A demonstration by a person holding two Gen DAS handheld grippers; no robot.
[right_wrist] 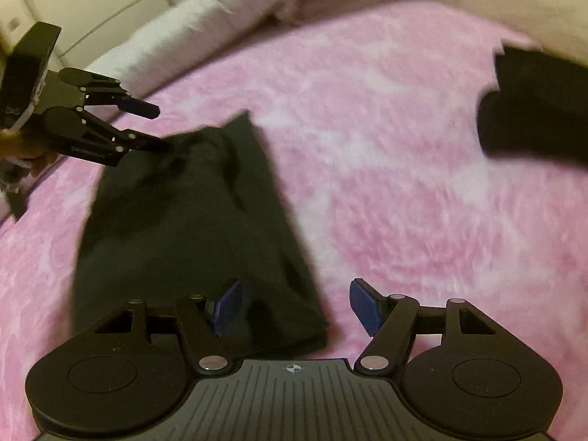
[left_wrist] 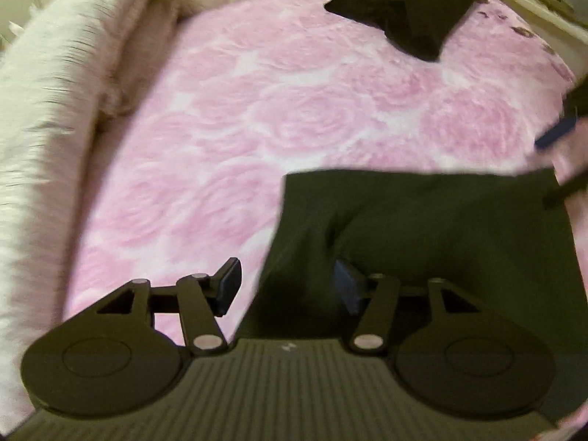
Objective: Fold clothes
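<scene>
My left tongs (left_wrist: 286,290) and right tongs (right_wrist: 296,305) both gape wide over the dark garment (right_wrist: 191,220) (pink blanket (left_wrist: 294,117) beneath).

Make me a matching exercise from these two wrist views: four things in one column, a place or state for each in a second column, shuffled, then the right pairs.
Things:
1. dark green garment
2. black garment
3. left gripper
4. white fluffy pillow

Places or states:
A. lying alone at the far side of the pink blanket
B. along the bed's edge, beside the blanket
C. spread flat between both grippers
D. open, fingers at the green garment's corner

Pairs: 1-C, 2-A, 3-D, 4-B
</scene>
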